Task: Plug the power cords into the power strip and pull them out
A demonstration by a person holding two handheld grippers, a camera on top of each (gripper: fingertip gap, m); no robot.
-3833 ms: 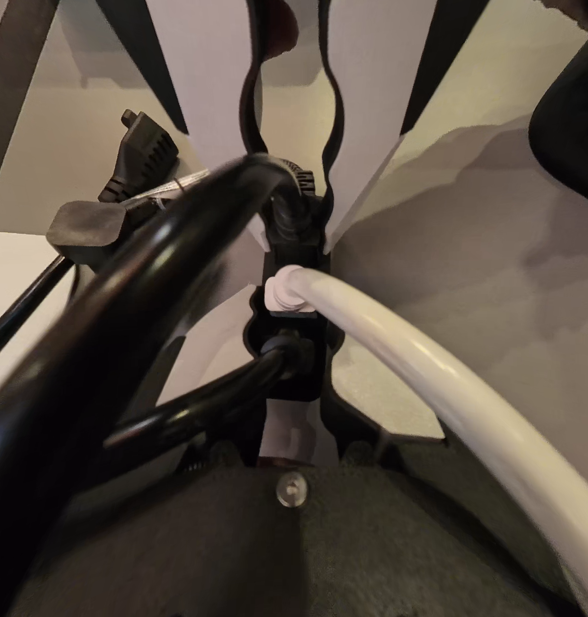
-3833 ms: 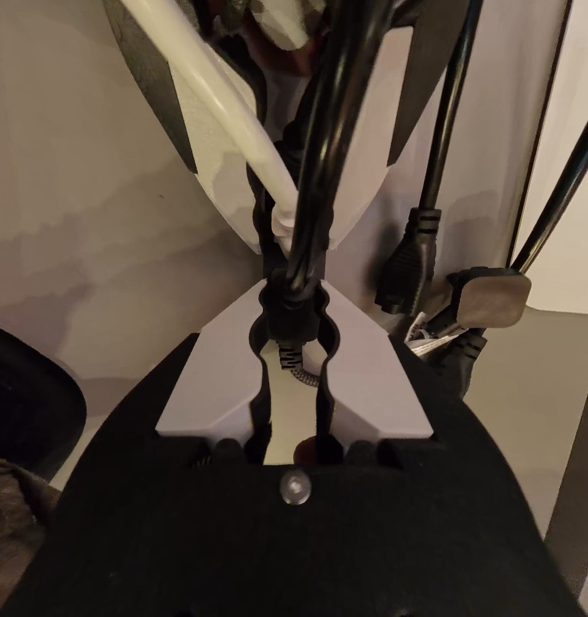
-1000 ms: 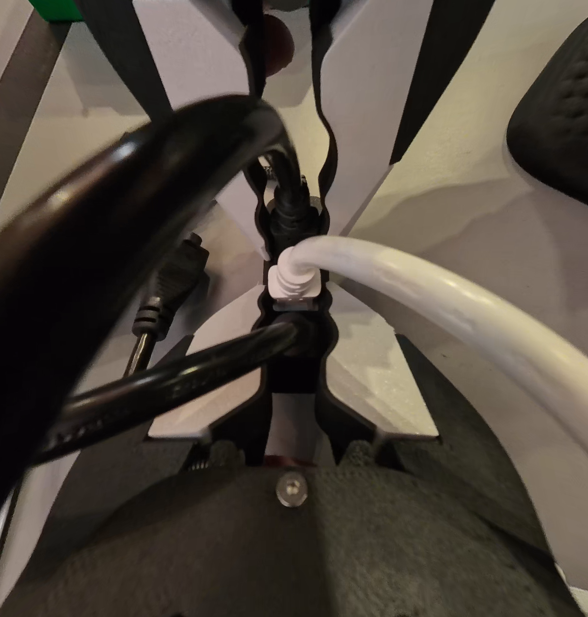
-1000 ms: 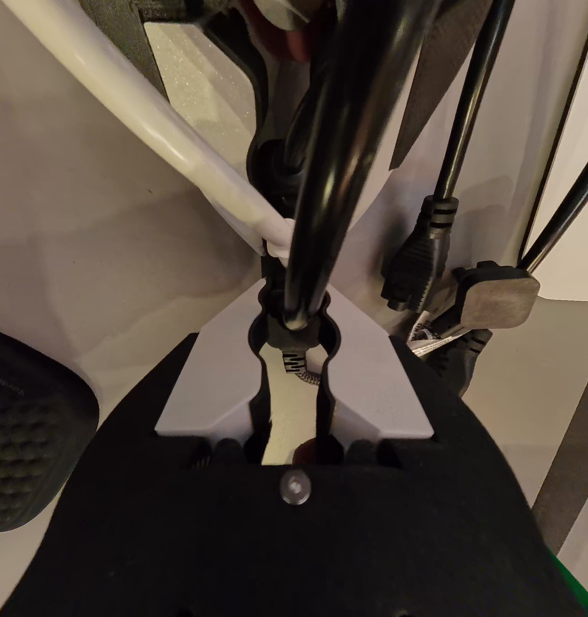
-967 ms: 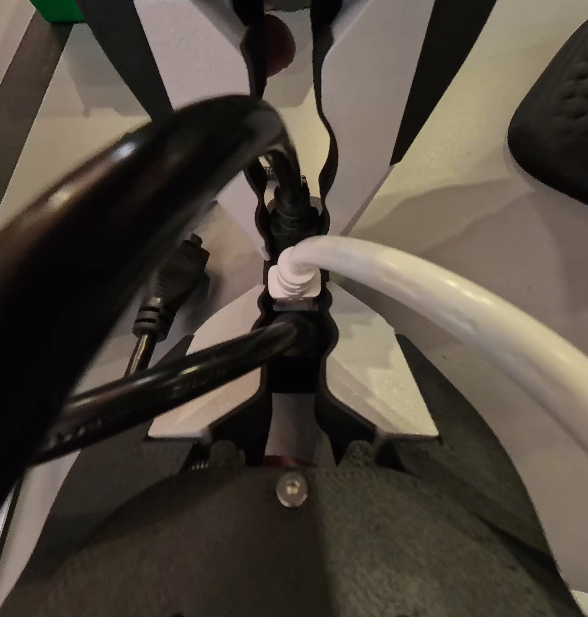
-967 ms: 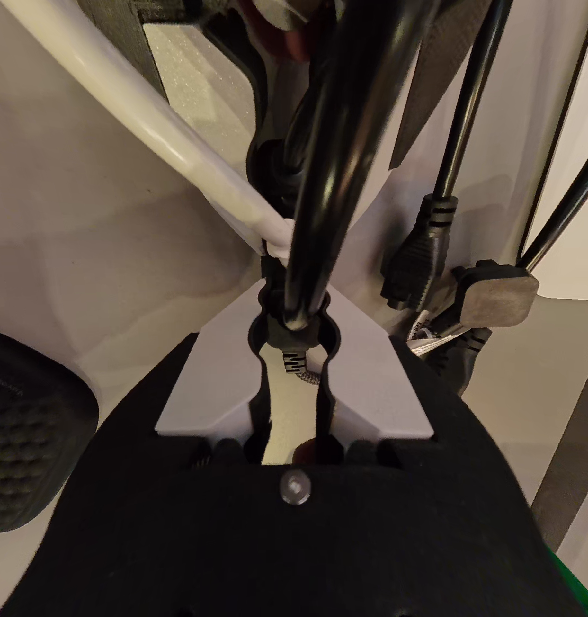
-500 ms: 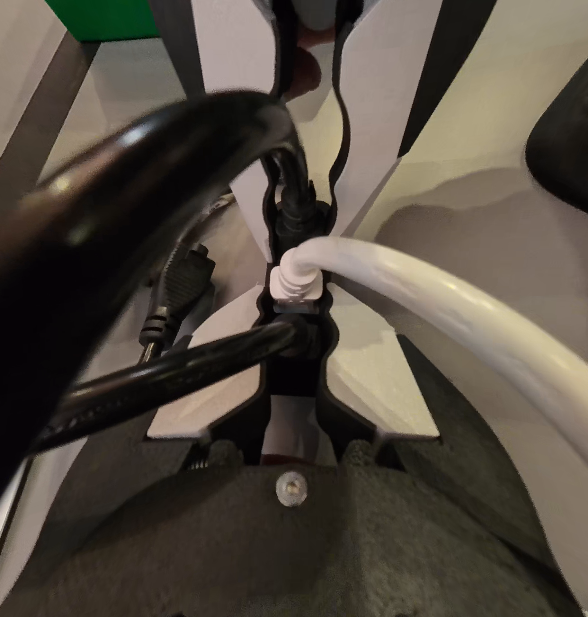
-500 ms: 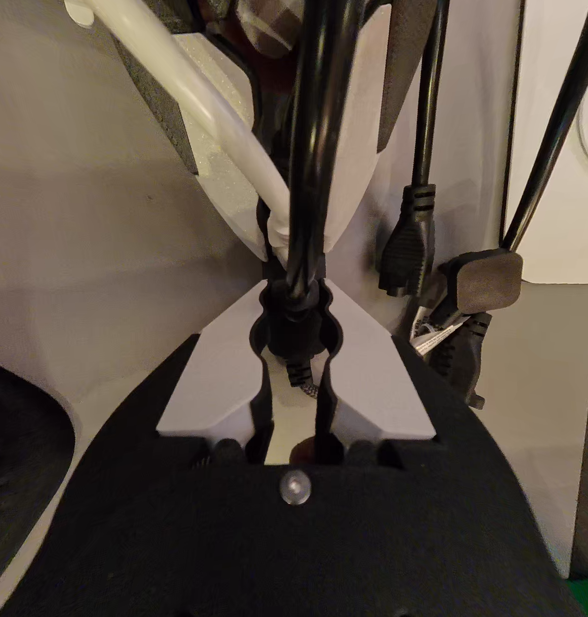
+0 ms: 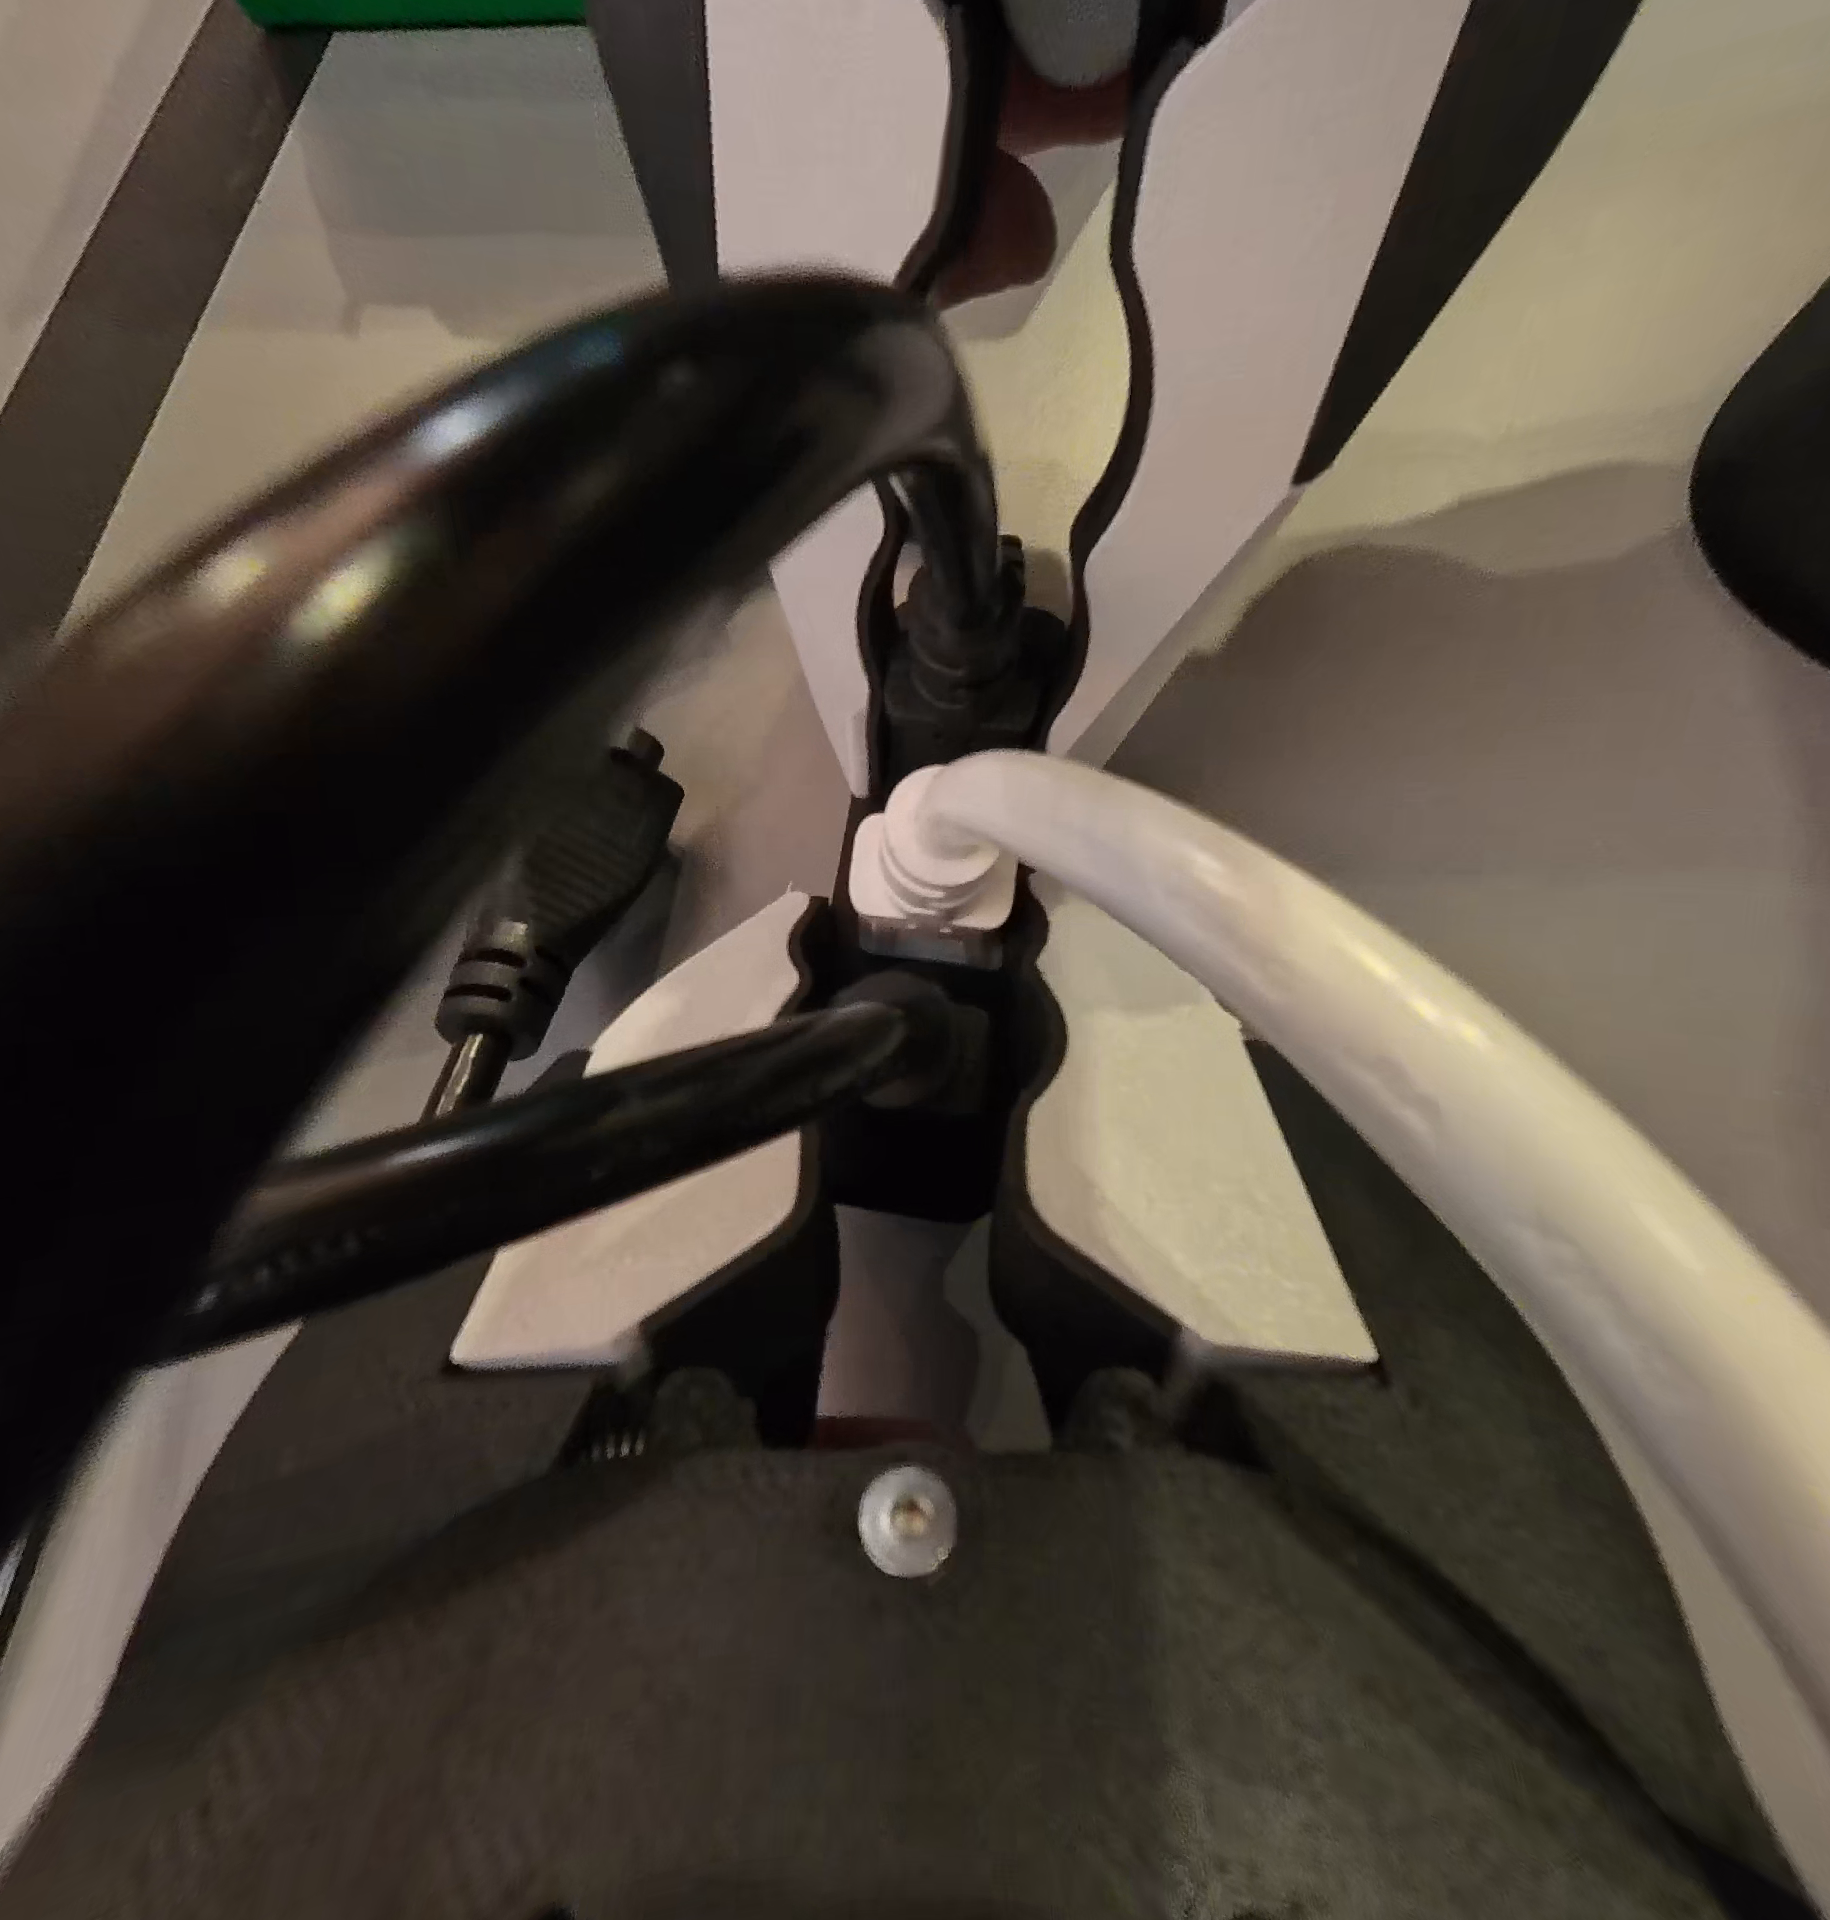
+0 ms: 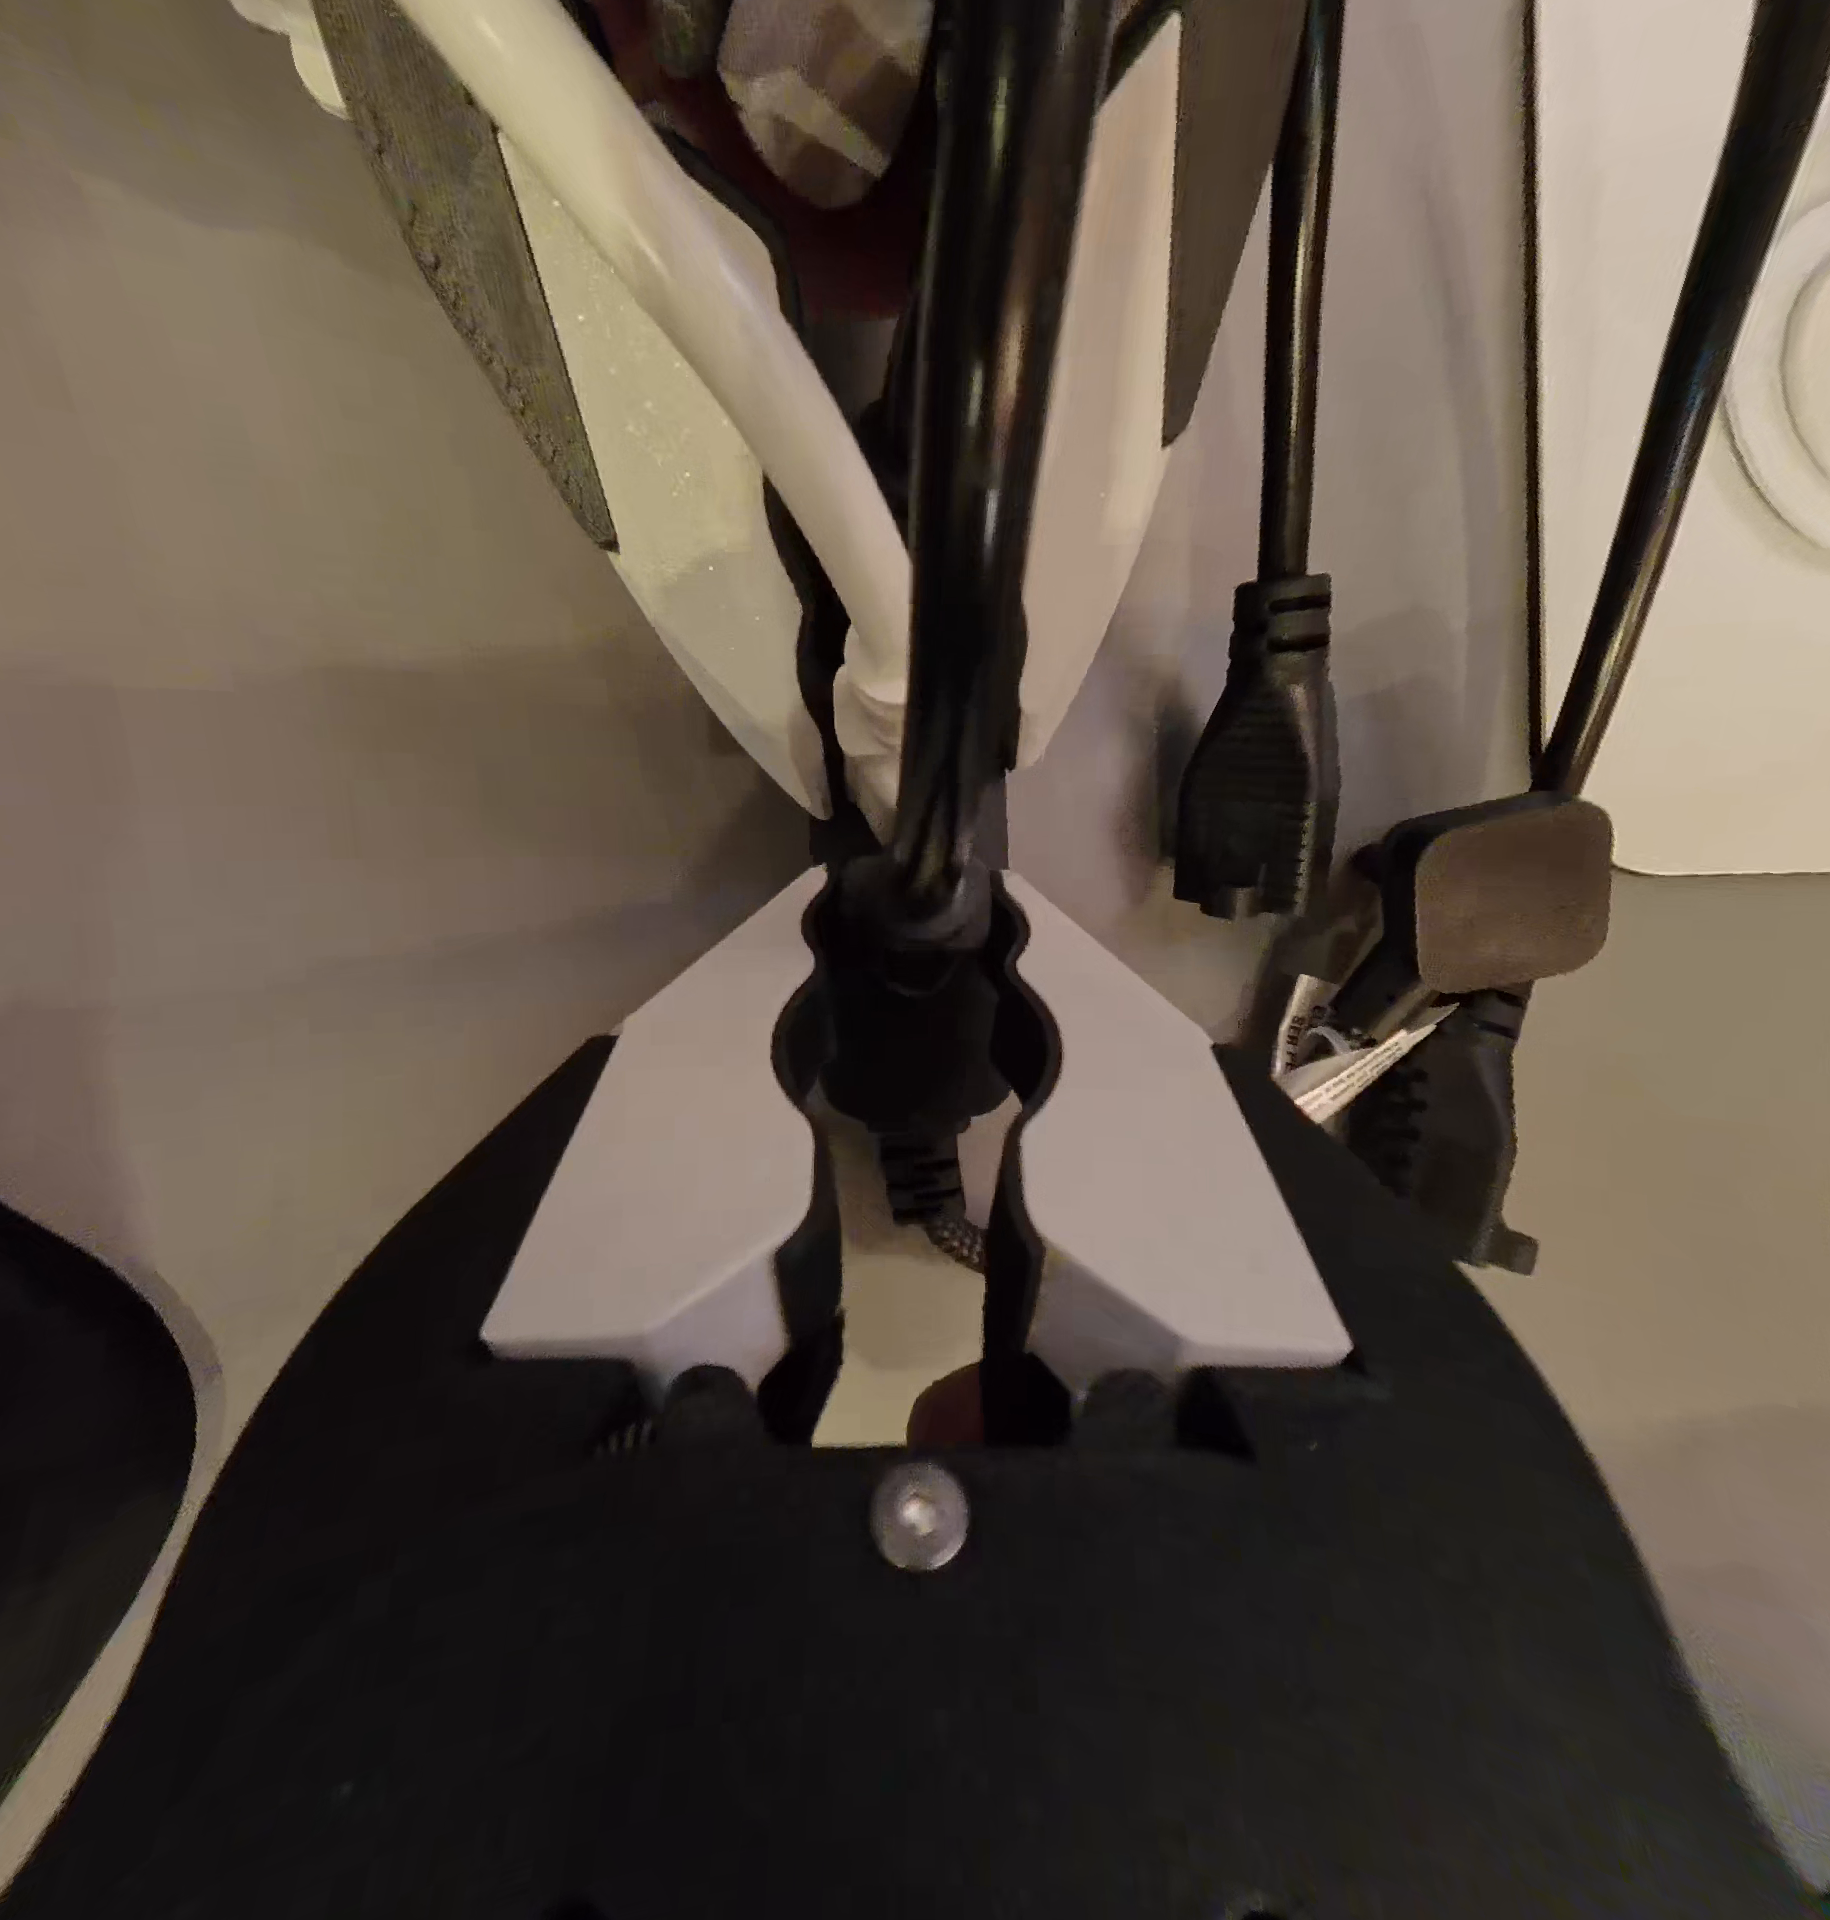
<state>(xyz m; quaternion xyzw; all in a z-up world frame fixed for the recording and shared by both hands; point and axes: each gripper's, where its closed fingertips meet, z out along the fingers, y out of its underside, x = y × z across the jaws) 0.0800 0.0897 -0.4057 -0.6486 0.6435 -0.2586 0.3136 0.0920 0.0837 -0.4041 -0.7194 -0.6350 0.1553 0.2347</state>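
A: Left gripper (image 9: 926, 997) — spread or clamped?
B: Clamped on a black plug (image 9: 921, 1049); scalloped black pads pressed to both sides. Glossy black cord (image 9: 537, 1143) bent off toward 8 o'clock.
A: And just past it, at 12?
B: Ribbed white strain relief (image 9: 926, 868), smooth thick white cable (image 9: 1306, 1049) arcing to 4 o'clock. Power strip body itself hidden; cannot tell its shape.
A: Right gripper (image 10: 916, 997)?
B: Pinched around a second black plug (image 10: 911, 1049), with a ribbed collar and braided grey cord (image 10: 947, 1231) below at 6 o'clock. Tip to tip with the other gripper.
A: Spare leads?
B: At 2 o'clock, loose on the matte pale table (image 10: 319, 831): a grooved black connector (image 10: 1254, 769) and a flat rounded-square plug (image 10: 1503, 894).
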